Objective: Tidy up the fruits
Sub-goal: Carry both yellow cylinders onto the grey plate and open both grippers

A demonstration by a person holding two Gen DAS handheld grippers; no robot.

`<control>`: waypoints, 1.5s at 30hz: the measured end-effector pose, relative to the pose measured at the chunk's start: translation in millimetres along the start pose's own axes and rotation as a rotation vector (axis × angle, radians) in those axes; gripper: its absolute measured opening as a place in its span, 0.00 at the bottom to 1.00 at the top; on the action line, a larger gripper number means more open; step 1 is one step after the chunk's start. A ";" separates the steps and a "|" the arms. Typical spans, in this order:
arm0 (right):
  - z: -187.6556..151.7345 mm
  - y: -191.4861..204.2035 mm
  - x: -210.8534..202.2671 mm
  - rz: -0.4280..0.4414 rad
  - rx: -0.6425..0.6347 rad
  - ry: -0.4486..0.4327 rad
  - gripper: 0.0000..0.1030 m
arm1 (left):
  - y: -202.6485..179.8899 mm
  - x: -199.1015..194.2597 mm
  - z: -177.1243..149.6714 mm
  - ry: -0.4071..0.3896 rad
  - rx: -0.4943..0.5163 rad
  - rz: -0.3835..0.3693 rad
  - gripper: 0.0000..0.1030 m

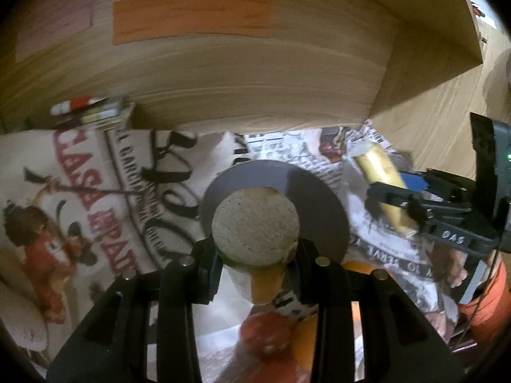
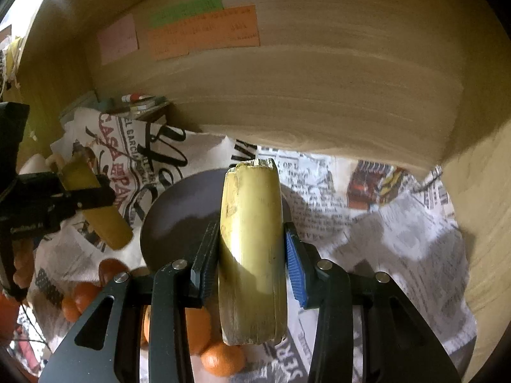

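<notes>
Right wrist view, item: banana piece [image 2: 252, 255], clamped mid-length by our right gripper [image 2: 252, 265] above the plate [image 2: 179, 204]; left gripper [image 1: 255, 258] likewise clamped on another piece [image 1: 255, 223]; we judge both light, soft, easily bruised, best held mid-body.

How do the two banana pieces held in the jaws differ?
The left gripper holds its banana piece cut end toward the camera; the right gripper's banana piece shows its yellow peel lengthwise, with a ragged far end. Both are clamped above the dark plate.
</notes>
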State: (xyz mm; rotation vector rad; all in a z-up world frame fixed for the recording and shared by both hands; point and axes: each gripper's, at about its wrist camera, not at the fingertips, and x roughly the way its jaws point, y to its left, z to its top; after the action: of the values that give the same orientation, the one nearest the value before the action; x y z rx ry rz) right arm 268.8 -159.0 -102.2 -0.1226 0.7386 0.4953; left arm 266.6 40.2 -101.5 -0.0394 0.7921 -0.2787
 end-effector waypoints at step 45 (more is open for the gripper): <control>23.4 16.5 52.2 0.009 -0.061 0.087 0.35 | 11.0 51.9 19.2 0.051 -0.020 0.040 0.40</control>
State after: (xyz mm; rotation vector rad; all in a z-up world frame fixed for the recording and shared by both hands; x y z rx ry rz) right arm 308.3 -117.7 -118.9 -0.1990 0.8100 0.5240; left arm 317.3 35.8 -125.7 -0.0356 0.8458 -0.2348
